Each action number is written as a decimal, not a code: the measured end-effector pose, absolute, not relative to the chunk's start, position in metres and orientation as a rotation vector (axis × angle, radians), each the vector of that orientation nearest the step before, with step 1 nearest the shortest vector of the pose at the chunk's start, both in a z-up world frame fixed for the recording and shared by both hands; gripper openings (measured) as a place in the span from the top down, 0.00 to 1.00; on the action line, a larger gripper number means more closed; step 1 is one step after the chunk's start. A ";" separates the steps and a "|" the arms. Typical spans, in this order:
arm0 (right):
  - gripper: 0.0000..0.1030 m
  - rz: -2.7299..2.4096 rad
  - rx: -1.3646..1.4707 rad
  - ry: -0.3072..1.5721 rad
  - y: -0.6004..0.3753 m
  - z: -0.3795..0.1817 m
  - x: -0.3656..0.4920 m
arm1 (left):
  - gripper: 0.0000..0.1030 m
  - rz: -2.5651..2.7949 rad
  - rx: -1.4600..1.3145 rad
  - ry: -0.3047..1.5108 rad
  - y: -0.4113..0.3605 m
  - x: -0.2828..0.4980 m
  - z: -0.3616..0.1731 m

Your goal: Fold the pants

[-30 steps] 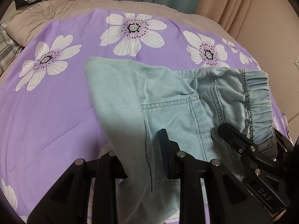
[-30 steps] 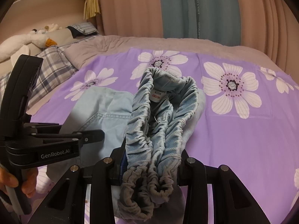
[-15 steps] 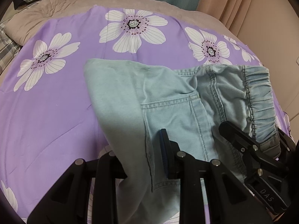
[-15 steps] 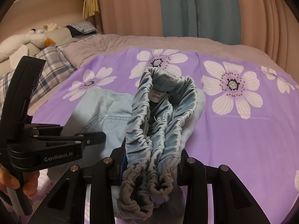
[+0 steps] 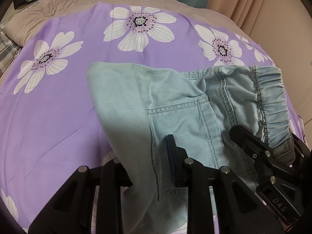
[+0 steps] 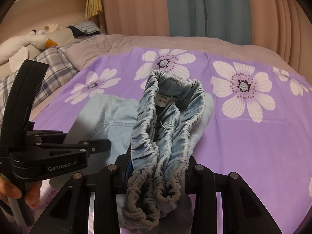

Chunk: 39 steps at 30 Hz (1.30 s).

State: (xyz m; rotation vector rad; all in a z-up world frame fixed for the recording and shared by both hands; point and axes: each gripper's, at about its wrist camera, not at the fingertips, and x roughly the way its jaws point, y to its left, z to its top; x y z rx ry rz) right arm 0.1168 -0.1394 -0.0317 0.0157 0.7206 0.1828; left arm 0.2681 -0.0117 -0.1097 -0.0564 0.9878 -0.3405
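Light blue denim pants [image 5: 175, 101] lie folded on a purple flowered sheet [image 5: 48, 117]. My left gripper [image 5: 150, 167] is shut on the near edge of the pants by the back pocket. My right gripper [image 6: 156, 167] is shut on the bunched elastic waistband [image 6: 165, 128], whose size label faces me. The right gripper also shows in the left wrist view [image 5: 269, 156] at the waistband's near end. The left gripper shows in the right wrist view [image 6: 58, 152], to the left of the waistband.
A beige blanket [image 6: 120, 42] covers the far side of the bed. Plaid pillows [image 6: 52, 66] and stuffed toys [image 6: 29, 41] lie at the far left. Curtains [image 6: 204, 7] hang behind the bed. A hand [image 6: 11, 195] holds the left gripper.
Both grippers have shifted slightly with the pants still held. The waistband has edged a little toward the right in the left wrist view.
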 end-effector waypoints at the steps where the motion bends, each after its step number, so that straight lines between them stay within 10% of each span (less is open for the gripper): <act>1: 0.61 0.183 0.015 0.722 -0.141 -0.032 0.118 | 0.77 -0.339 -0.055 0.990 -0.012 0.268 -0.110; 39: 0.61 0.154 0.039 0.772 -0.138 -0.041 0.121 | 0.76 -0.327 -0.010 1.019 -0.017 0.276 -0.118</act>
